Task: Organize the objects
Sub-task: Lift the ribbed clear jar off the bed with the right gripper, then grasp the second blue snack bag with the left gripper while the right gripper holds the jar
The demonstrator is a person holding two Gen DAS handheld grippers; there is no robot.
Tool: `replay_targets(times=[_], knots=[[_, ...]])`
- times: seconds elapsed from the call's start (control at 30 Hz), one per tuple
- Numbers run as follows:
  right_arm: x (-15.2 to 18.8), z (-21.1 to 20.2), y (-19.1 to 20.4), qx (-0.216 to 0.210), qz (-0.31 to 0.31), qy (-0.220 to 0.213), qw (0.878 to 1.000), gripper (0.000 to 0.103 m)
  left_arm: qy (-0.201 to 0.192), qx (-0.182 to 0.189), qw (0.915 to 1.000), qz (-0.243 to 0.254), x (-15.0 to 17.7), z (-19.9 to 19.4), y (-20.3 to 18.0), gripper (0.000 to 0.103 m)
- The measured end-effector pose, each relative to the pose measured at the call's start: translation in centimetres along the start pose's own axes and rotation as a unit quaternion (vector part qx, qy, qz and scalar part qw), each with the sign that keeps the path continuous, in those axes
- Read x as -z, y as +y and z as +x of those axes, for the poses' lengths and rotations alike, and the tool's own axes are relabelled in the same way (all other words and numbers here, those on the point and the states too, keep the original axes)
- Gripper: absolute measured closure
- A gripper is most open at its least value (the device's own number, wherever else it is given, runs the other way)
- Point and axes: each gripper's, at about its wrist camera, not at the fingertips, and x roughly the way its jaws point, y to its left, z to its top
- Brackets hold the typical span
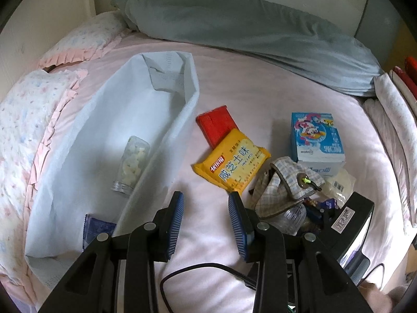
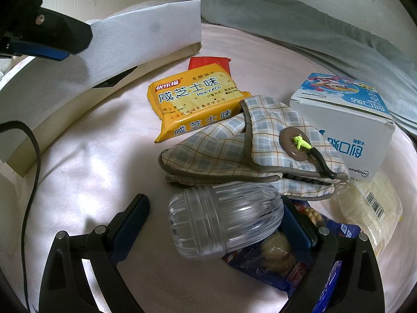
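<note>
Clear jar [image 2: 225,219] lies between the wide-spread right claw [image 2: 221,224] fingers.

Fabric bins: one white bin [image 1: 86,140] is counted on the bed.
Clear jars: two are counted, one with pale sweets [image 1: 131,164] inside the bin, one ribbed [image 2: 224,219] outside.
Biscuit packets: one yellow [image 2: 192,99].
Red packets: one [image 1: 216,125], partly under the yellow.
Plaid pouches: one [image 2: 234,146].
Printed boxes: one blue-and-white [image 2: 344,120].
Blue snack wrappers: at least two are seen, one [image 1: 97,228] in the bin, one [image 2: 273,258] under the ribbed jar.
Pale barcoded bags: one [image 2: 370,208].
</note>
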Motion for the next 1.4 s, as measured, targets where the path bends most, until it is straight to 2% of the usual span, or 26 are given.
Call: replay_targets(times=[0.2,0.3,0.33,0.37,0.43,0.53,0.67,0.83,0.93,1.0,1.03,1.1,1.17,1.23,1.33,1.4], knots=[[0.4,-0.3,0.4,0.005,-0.002,0.0,1.0,0.006,-0.007,0.008,0.9999,0.005,0.1,-0.5,-0.4,0.069],[0.1,-0.3,-0.4,-0.013,0.012,0.013,1.0,0.006,-0.013,0.019,0.9997,0.001,0.1,-1.1,-0.1,0.069],[-0.2,-0.1,-0.4,-0.017,0.014,0.015,1.0,0.009,-0.014,0.02,0.9997,-0.001,0.0,-1.1,-0.1,0.069],[-0.1,-0.4,-0.8,-0.018,0.024,0.009,1.0,0.034,-0.014,0.022,0.9997,-0.003,0.0,-1.2,0.1,0.069],[-0.1,-1.0,-1.8,-0.037,0.059,0.016,0.997,0.034,-0.017,0.025,0.9995,-0.011,-0.1,-1.4,0.4,0.069],[-0.6,-1.9,-2.2,-0.051,0.061,0.02,0.997,0.034,-0.027,0.033,0.9988,-0.023,-0.4,-1.8,0.9,0.069],[-2.3,-6.5,-3.5,-0.067,0.092,-0.03,0.993,0.034,-0.044,0.036,0.9978,-0.034,-0.5,-2.6,1.3,0.069],[-6.9,-11.4,-6.6,-0.049,0.144,-0.077,0.985,0.034,-0.055,0.022,0.9979,-0.026,-0.5,-2.8,0.6,0.069],[-8.9,-13.6,-8.1,-0.058,0.201,-0.109,0.972,0.034,-0.059,0.022,0.9978,-0.021,-0.5,-2.6,-0.2,0.069],[-9.2,-14.8,-9.5,-0.1,0.284,-0.127,0.945,0.034,-0.063,0.02,0.9975,-0.026,-0.3,-2.4,-0.4,0.069],[-8.8,-15.1,-10.0,-0.108,0.326,-0.132,0.93,0.034,-0.061,0.021,0.9976,-0.027,-0.2,-2.1,-0.6,0.069],[-7.8,-15.3,-10.3,-0.097,0.383,-0.116,0.911,0.034,-0.046,0.035,0.998,-0.025,-0.1,-1.3,-1.2,0.069],[-6.7,-15.3,-9.5,-0.096,0.399,-0.091,0.908,0.034,-0.036,0.044,0.9982,-0.021,0.0,-0.7,-1.8,0.069],[-5.7,-15.3,-9.8,-0.102,0.387,-0.086,0.912,0.034,-0.033,0.042,0.9985,-0.016,0.3,-0.2,-2.7,0.069],[-4.1,-16.3,-11.5,-0.104,0.397,-0.075,0.909,0.034,-0.026,0.056,0.998,0.009,0.9,0.5,-4.3,0.066],[-2.9,-17.3,-13.2,-0.097,0.41,-0.079,0.904,0.034,-0.013,0.081,0.9963,0.027,1.3,1.4,-5.8,0.066]])
